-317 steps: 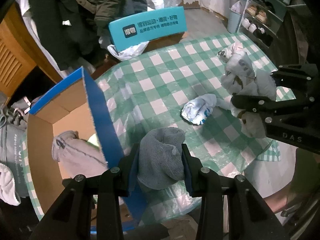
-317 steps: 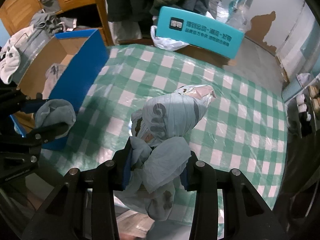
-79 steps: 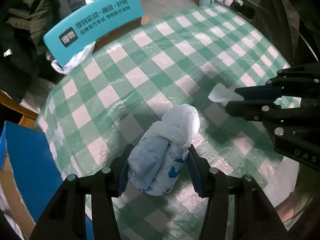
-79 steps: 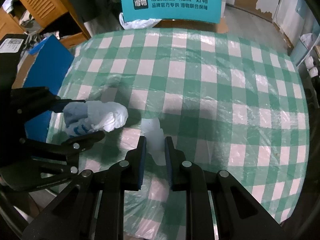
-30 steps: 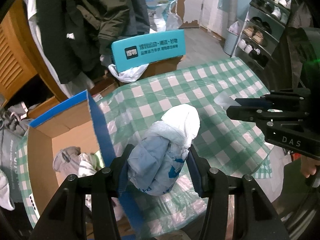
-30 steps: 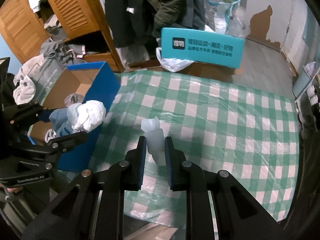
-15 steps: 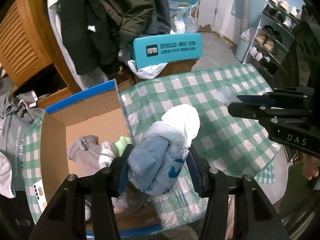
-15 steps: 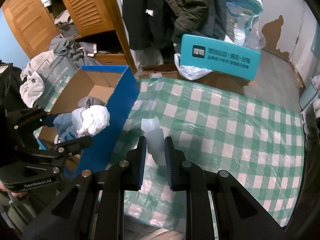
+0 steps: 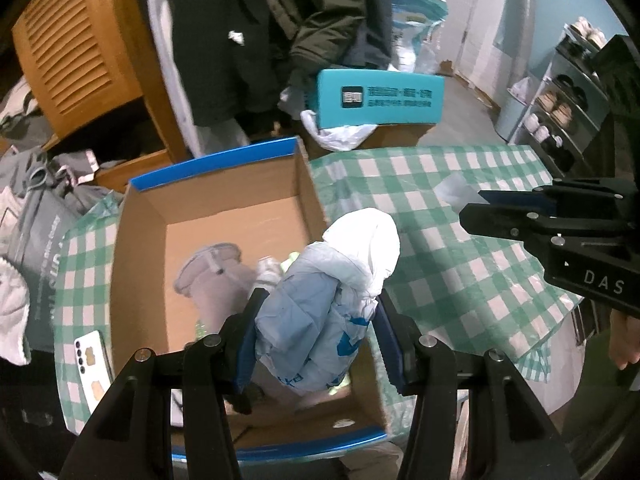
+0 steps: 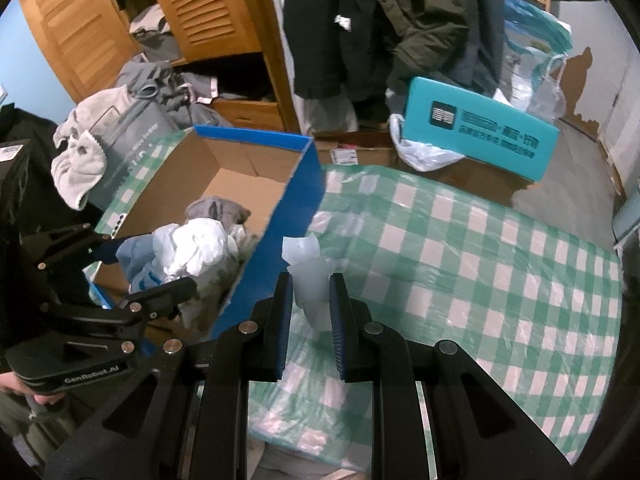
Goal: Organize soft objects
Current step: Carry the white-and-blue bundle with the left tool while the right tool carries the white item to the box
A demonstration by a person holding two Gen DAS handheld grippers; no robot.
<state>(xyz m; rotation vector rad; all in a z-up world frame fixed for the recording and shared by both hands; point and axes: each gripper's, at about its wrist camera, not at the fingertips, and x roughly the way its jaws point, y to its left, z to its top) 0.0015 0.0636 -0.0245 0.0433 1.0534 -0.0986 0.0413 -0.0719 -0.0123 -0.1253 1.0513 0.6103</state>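
Left wrist view: left tool (image 9: pixel 318 322) grips a white bundle (image 9: pixel 336 300) above the open box (image 9: pixel 136 216), clothes (image 9: pixel 208 272) beneath it. Right tool (image 10: pixel 309 298) pinches a pale scrap (image 10: pixel 310 276) just beside the box's blue edge (image 10: pixel 280 240), over the checkered surface (image 10: pixel 480 260).

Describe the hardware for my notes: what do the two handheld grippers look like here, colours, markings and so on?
Both are matte black, angular frames with silver screw heads and blue pads inside the fingers. The left gripper carries white "GenRobot.AI" lettering, readable in the right wrist view; the right gripper shows "DAS" in the left wrist view. No cables or sleeves are visible.
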